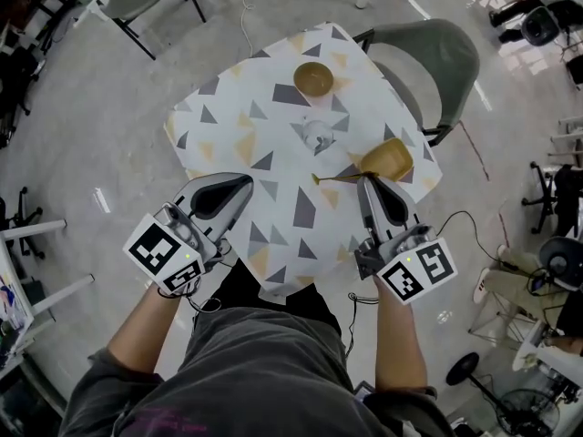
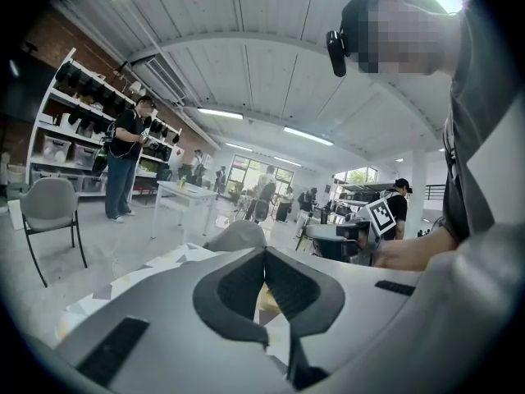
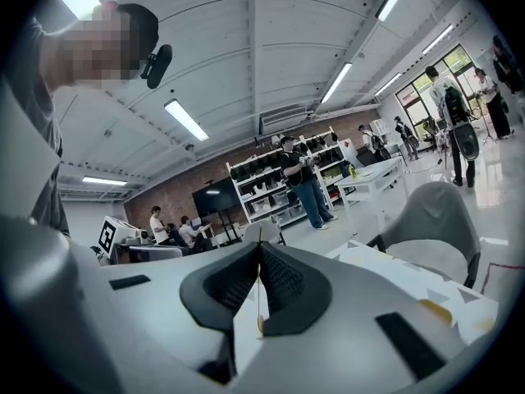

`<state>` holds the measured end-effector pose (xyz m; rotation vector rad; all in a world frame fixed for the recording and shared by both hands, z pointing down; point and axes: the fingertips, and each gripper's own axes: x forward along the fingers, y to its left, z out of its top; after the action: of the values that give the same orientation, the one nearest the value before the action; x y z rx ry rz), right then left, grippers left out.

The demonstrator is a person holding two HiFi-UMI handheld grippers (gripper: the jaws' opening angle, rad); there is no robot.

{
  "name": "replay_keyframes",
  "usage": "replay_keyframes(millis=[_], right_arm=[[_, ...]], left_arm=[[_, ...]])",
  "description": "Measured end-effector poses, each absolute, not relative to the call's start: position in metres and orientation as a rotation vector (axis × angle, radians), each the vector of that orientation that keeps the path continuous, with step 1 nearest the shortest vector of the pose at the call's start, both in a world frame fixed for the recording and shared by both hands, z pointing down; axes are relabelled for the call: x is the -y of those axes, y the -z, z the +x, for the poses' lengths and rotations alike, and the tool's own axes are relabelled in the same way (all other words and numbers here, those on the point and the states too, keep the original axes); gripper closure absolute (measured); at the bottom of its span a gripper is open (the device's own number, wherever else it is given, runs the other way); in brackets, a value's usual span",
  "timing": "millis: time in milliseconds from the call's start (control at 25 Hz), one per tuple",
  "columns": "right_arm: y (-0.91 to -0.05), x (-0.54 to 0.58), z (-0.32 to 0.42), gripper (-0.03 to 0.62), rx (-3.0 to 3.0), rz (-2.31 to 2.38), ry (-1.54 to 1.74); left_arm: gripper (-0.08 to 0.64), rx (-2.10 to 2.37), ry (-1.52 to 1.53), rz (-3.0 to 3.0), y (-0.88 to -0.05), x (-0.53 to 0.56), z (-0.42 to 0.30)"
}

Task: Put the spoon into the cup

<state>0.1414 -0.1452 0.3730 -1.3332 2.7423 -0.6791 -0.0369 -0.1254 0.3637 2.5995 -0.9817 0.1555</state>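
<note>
A gold spoon (image 1: pixel 333 179) hangs level just above the patterned table (image 1: pixel 273 107), with its bowl end pointing left. My right gripper (image 1: pixel 367 183) is shut on its handle end. In the right gripper view the spoon (image 3: pixel 259 324) shows as a thin edge pinched between the closed jaws of the right gripper (image 3: pixel 259 247). The gold cup (image 1: pixel 385 157) stands just beyond that gripper's tip, near the table's right edge. My left gripper (image 1: pixel 243 182) is shut and holds nothing, at the table's near left. The left gripper (image 2: pixel 264 253) shows its jaws meeting at the tip.
A gold bowl (image 1: pixel 313 78) sits at the far side of the table. A clear glass (image 1: pixel 318 137) stands at the middle, left of the cup. A grey chair (image 1: pixel 435 57) is at the table's right. People and shelves fill the room behind.
</note>
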Motion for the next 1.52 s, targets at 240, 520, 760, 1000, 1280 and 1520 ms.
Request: replay_keyframes(millis=[240, 520, 760, 1000, 1280, 1520], right_arm=[[-0.394, 0.176, 0.140, 0.569, -2.780, -1.339, 0.644], [-0.425, 0.208, 0.135, 0.569, -2.812, -1.355, 0.625], [-0.449, 0.224, 0.131, 0.569, -2.848, -1.366, 0.587], [-0.482, 0.236, 0.125, 0.570, -2.904, -1.394, 0.555], [-0.512, 0.247, 0.112, 0.569, -2.998, -1.431, 0.446], [-0.533, 0.252, 0.103, 0.569, -3.085, -1.433, 0.379]], left_arm=[[0.543, 1.006, -0.172, 2.562, -0.382, 0.137, -0.036], [0.543, 1.014, -0.186, 2.534, -0.404, 0.149, -0.035], [0.543, 1.025, -0.200, 2.512, -0.420, 0.156, -0.039], [0.543, 1.027, -0.217, 2.492, -0.438, 0.159, -0.042], [0.543, 1.016, -0.251, 2.471, -0.455, 0.160, -0.047], [0.543, 1.010, -0.266, 2.463, -0.465, 0.165, -0.051]])
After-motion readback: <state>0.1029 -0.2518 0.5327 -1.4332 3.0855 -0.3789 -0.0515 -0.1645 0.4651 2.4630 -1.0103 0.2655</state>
